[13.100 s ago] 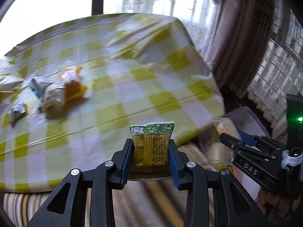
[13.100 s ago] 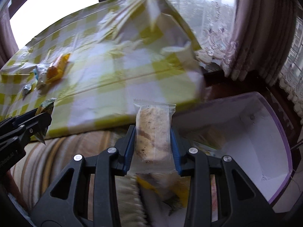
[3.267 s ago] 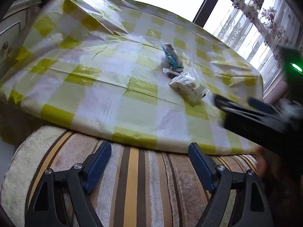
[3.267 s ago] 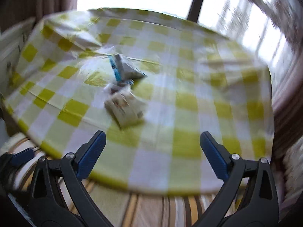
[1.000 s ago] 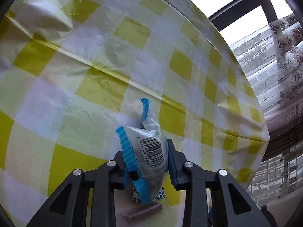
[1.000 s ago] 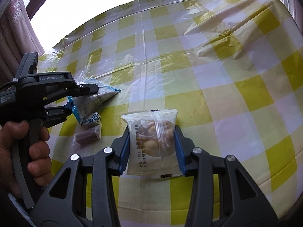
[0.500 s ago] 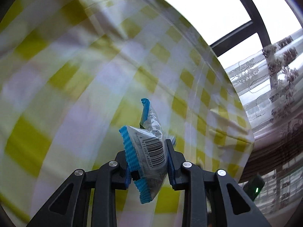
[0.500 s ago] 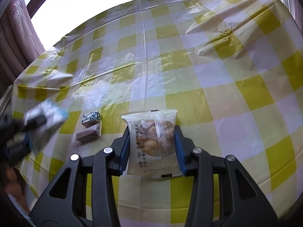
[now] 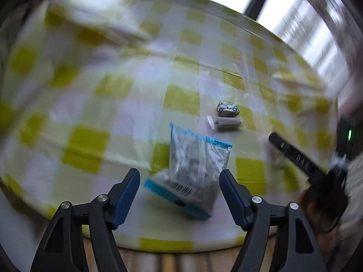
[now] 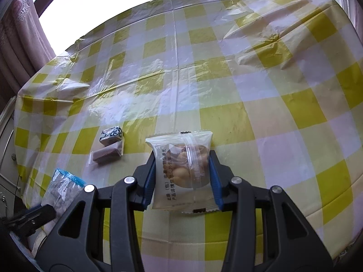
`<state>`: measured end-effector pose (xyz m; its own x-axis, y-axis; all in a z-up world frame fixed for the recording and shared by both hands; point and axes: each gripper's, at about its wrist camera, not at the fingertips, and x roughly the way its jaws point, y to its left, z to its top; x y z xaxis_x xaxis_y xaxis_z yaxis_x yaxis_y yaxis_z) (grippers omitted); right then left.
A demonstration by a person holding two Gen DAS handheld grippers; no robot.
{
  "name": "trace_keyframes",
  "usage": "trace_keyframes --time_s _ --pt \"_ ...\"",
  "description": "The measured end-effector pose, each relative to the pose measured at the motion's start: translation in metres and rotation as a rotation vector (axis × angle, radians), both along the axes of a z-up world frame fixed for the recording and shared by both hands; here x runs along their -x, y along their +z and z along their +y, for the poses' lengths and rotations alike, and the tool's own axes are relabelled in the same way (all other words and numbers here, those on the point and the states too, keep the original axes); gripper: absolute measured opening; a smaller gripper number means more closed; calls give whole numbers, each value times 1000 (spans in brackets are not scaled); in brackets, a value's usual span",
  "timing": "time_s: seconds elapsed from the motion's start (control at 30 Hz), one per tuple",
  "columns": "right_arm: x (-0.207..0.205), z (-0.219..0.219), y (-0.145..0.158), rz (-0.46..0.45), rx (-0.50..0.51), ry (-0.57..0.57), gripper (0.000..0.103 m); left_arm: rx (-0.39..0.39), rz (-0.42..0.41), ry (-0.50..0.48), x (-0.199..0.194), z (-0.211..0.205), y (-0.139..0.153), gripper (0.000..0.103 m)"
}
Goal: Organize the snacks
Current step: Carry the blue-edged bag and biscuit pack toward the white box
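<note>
Opening now: left gripper (image 9: pixel 179 181), jaws spreading, pads clear of the blue-edged snack bag (image 9: pixel 195 170) lying between them near the table's (image 10: pixel 226 68) front edge. Right gripper (image 10: pixel 182 179) clenched on biscuit packet (image 10: pixel 181 172). Two small wrapped sweets (image 10: pixel 109 145) sit just beyond the bag, touching each other.

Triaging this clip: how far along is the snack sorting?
Partly done. The left gripper is opening, its blue-edged packet dropping free near the table edge. The right gripper holds a biscuit packet, unplaced. Two small wrapped snacks remain on the checked tablecloth.
</note>
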<state>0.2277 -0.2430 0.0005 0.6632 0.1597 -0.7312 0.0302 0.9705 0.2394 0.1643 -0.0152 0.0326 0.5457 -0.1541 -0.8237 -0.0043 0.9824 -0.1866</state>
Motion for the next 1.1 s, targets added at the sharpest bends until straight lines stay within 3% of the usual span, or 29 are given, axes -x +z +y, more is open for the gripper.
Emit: trace_keyframes --time_s 0.07,0.17,0.27,0.33,0.37,0.47,0.77,1.1 --pt "0 1 0 1 3 1 46 -93 -16 -68 -5 -16 4 83" --pt "0 1 0 1 5 5 46 -190 -13 -159 -13 -35 -2 83" --pt "1 2 0 2 8 10 46 -278 22 -161 -21 -43 -17 83" --pt "1 4 0 4 16 15 46 -260 41 -167 -23 -41 -26 75" --pt "1 5 0 5 23 19 46 -252 54 -159 -24 -39 -30 66" --pt "1 9 0 10 43 32 46 -214 41 -121 -20 -34 -31 59" --pt "16 20 0 30 103 82 46 -136 36 -12 7 -34 -32 57" --pt "54 27 2 63 126 142 46 -78 34 15 34 -31 -29 56"
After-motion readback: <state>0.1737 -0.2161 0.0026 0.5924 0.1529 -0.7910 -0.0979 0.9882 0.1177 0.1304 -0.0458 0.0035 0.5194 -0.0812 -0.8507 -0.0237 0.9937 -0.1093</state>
